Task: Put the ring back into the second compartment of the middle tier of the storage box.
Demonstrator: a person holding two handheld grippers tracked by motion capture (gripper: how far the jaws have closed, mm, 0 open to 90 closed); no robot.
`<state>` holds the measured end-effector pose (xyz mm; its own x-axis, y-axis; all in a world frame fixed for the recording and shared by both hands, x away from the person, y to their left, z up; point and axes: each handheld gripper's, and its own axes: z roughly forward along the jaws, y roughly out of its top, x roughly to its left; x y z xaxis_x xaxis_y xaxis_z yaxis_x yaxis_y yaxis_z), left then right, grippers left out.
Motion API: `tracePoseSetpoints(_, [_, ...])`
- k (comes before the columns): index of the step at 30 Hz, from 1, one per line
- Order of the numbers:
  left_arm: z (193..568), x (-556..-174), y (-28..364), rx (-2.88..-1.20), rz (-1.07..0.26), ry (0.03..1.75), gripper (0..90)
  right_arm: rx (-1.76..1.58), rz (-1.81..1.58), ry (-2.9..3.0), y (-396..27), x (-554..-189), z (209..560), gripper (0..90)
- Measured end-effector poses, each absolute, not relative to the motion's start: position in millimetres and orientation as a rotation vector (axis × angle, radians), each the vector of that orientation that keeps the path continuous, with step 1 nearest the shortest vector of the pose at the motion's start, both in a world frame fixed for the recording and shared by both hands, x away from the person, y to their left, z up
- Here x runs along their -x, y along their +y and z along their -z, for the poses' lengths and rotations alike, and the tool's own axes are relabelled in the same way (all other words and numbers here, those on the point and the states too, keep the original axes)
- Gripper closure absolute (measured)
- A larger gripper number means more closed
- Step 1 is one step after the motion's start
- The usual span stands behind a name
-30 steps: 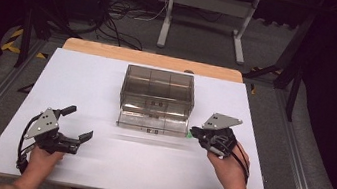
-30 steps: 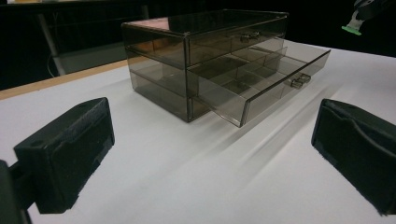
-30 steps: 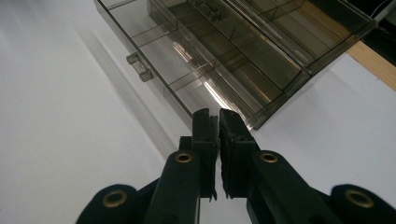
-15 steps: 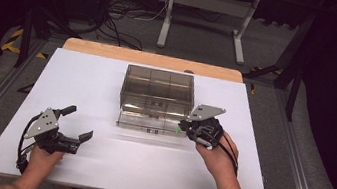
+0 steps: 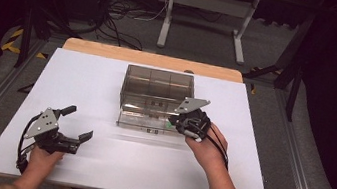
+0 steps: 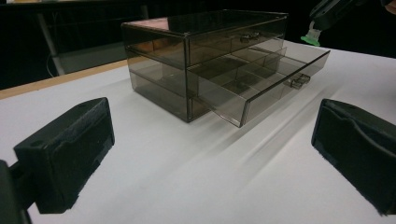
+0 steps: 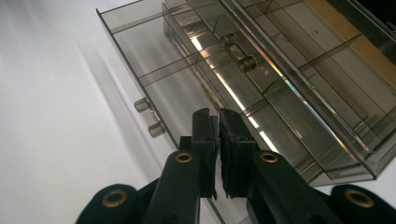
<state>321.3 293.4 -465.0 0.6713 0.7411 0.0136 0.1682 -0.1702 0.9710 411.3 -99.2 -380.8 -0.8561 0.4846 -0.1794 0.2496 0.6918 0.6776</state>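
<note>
Smoked-clear plastic drawer cabinet (image 5: 156, 93) is sitting mid-bench on the white bench (image 5: 81, 86), its lower drawer (image 5: 147, 120) pulled out. Over the past second the right claw (image 5: 172, 122) has been moving in from the cabinet's right to that open drawer, clenched, a green bit (image 6: 309, 38) showing at its tip; likely depositing. Left claw (image 5: 78, 124) is waiting released, front-left of the cabinet.

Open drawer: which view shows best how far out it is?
Left gripper view: the drawer juts side-on from the cabinet. The high view shows it small, from above. The right gripper view shows it close up, partly behind the shut right gripper.
</note>
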Motion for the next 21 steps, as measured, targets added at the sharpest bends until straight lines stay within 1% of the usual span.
tracePoseSetpoints(21, [464.8, -321.1, 293.4, -1.699, -0.598, 0.738, 0.3, -0.565, -0.949, 2.567, -72.1, -422.0, 394.3, 85.2])
